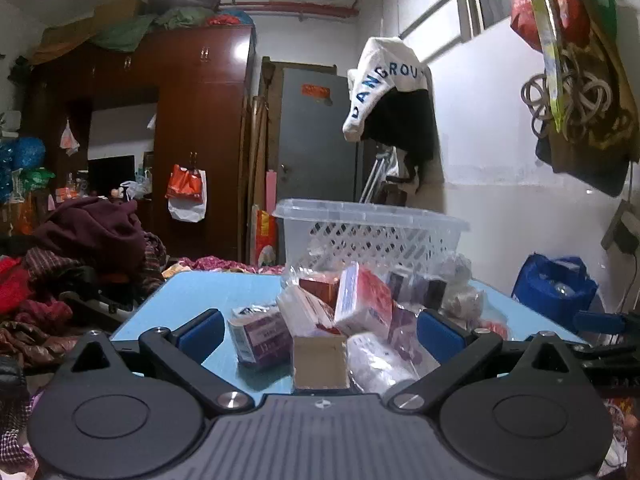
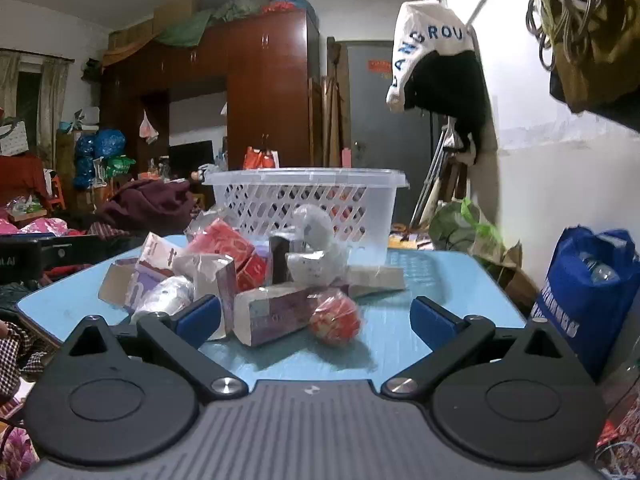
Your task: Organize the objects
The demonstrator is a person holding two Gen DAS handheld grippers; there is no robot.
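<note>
Boxes and wrapped packets heaped on blue table, red, purple, white, plain cardboard; white lattice basket behind the heap. Left gripper spread wide, holding nothing, low before the heap.

Right wrist view: same pile, red wrapped ball at front, purple-white carton just beside it. Right gripper wide, holding nothing. Blue bag at right.

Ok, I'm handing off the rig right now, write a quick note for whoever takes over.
Left gripper: jaws open, empty, facing the pile.
Right gripper: jaws open, empty.
Boxes and packets lie heaped on the blue table: a purple box and a red wrapped ball nearest the right gripper.
White basket stands behind the pile; whether anything lies inside cannot be told.
Left: the whole pile is still unsorted.
</note>
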